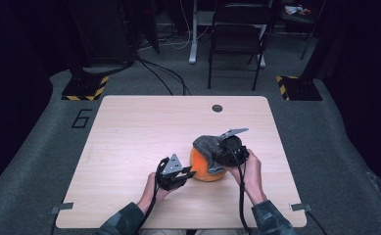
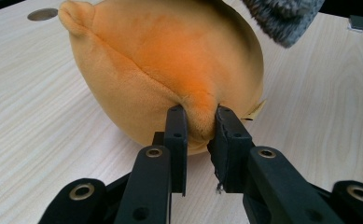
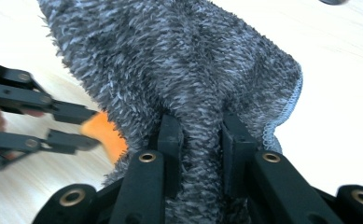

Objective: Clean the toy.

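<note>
Orange plush toy (image 1: 205, 169) is lying near the table's (image 1: 129, 132) near edge, right of centre. My left gripper (image 1: 185, 173) is pinching its fuzzy seam; my right gripper (image 1: 222, 152) is clamping the grey fluffy cloth (image 1: 208, 144) draped over it. Far corners and left edge are staying free.
</note>
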A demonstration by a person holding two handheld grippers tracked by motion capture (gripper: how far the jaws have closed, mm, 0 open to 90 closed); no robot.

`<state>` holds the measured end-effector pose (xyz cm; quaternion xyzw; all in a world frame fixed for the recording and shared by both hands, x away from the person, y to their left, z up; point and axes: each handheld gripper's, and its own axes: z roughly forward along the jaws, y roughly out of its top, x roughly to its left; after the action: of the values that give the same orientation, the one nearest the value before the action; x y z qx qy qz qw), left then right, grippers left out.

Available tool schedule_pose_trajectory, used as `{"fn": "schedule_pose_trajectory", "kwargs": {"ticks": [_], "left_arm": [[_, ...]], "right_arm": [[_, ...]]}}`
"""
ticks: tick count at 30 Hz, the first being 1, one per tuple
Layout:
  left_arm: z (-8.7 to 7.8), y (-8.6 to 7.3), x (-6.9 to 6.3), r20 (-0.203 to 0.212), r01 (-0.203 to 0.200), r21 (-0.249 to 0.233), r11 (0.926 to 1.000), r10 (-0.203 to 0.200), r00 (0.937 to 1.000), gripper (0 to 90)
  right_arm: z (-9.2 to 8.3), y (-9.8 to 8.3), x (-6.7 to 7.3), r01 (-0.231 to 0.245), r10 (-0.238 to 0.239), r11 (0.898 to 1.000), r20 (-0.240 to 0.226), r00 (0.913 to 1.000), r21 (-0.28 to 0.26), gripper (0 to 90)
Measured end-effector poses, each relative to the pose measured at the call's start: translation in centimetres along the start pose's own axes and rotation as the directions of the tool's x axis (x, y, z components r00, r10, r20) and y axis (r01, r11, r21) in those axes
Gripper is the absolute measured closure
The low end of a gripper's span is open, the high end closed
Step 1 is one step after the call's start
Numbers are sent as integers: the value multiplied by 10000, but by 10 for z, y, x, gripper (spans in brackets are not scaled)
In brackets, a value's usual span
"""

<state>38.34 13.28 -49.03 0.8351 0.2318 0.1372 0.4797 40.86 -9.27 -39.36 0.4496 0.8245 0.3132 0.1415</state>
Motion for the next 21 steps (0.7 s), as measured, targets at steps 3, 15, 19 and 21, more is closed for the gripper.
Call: {"fn": "schedule_pose_trajectory", "kwargs": {"ticks": [3,15,19,21], "left_arm": [[0,0,0,-3,24,-62,10000,-24,10000,768],[2,1,-2,-91,-31,-167,9999,30,10000,774],[2,1,-3,-36,-10,-142,9999,9,10000,774],[2,1,-3,-19,-15,-132,9999,15,10000,773]], "right_arm": [[3,5,8,104,-106,9999,-155,9998,-94,729],[25,4,16,81,-82,10000,-170,9998,-58,730],[26,1,13,231,-233,9997,-247,9994,-50,730],[26,0,12,239,-241,9997,-240,9994,-82,729]]}}
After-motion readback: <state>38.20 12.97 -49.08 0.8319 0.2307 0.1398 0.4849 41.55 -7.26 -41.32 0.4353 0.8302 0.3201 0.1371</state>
